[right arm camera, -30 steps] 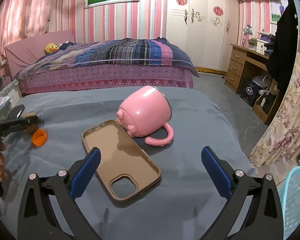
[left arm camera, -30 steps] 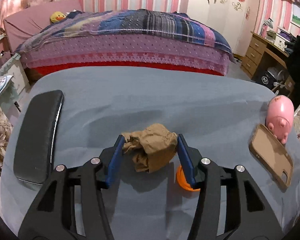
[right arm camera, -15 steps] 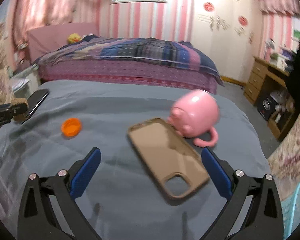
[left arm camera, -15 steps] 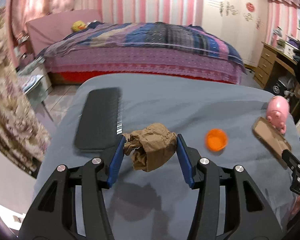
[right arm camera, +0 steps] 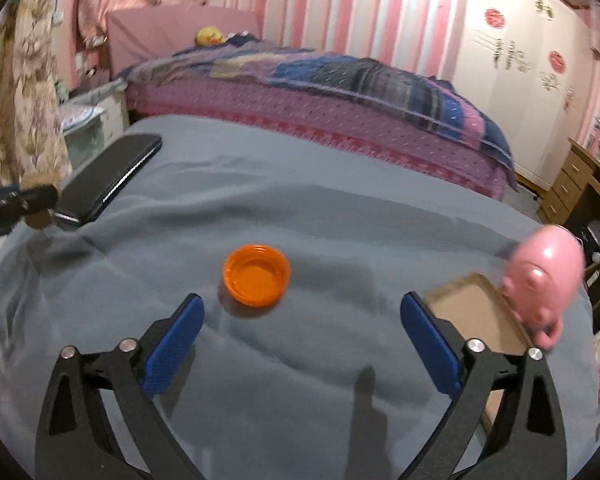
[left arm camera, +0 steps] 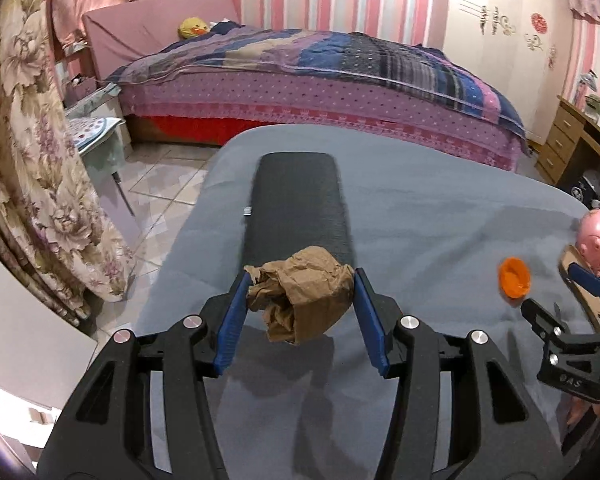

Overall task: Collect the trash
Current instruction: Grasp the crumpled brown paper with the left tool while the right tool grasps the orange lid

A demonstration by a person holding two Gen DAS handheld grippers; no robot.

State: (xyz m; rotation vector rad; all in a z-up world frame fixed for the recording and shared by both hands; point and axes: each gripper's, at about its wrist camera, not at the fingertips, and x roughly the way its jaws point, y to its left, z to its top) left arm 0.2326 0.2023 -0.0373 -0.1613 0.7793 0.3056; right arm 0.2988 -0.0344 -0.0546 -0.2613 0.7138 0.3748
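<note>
My left claw (left arm camera: 300,312) grips a crumpled brown paper wad (left arm camera: 300,296) between its blue pads, lifted off the grey counter (left arm camera: 420,220), with a black phone (left arm camera: 298,208) lying just beyond it. My right claw (right arm camera: 300,340) stands wide with nothing between the pads, though its jaws have just been closing a little; an orange cap (right arm camera: 256,274) sits on the counter just ahead, nearer the left pad. A tan phone case (right arm camera: 476,312) and a pink mug (right arm camera: 544,272) lie off to its right.
</note>
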